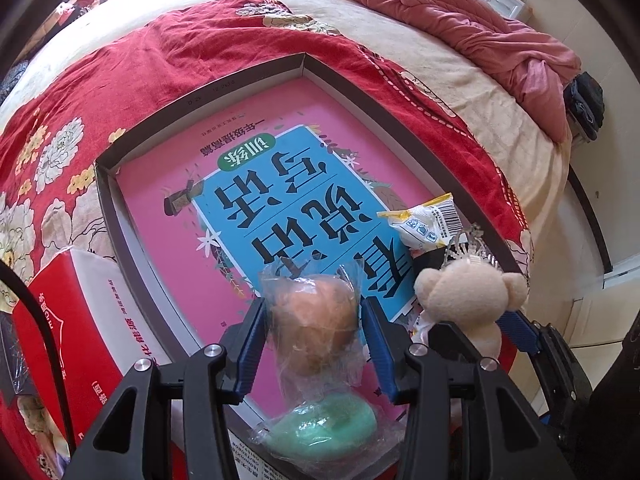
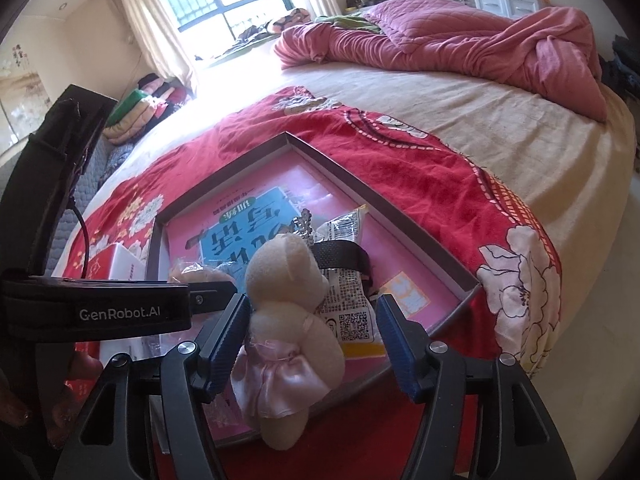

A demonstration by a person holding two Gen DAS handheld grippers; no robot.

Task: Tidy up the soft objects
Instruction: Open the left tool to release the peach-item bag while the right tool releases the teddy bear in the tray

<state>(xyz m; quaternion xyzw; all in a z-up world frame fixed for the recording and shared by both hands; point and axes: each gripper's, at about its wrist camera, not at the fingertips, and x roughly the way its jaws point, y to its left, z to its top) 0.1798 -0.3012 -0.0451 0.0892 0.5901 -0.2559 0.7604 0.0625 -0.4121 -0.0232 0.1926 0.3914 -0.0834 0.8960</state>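
Note:
A shallow grey box (image 1: 192, 100) (image 2: 240, 160) lies on the red floral bedspread, with a pink and blue book (image 1: 280, 184) (image 2: 224, 236) inside. My left gripper (image 1: 314, 320) stands open around an orange soft object in a clear bag (image 1: 316, 312), its fingers beside it. A green soft object in plastic (image 1: 332, 428) lies just below. My right gripper (image 2: 310, 320) is open around a beige plush bear in a pink dress (image 2: 288, 312) (image 1: 472, 292); its left finger touches the bear. A white snack packet (image 1: 428, 220) (image 2: 348, 296) lies by the bear.
A red and white carton (image 1: 68, 320) (image 2: 116, 264) sits left of the box. A small silver tiara (image 1: 468, 248) lies behind the bear. A rumpled pink quilt (image 2: 480, 44) covers the far bed. The bed's edge (image 2: 580, 240) drops off on the right.

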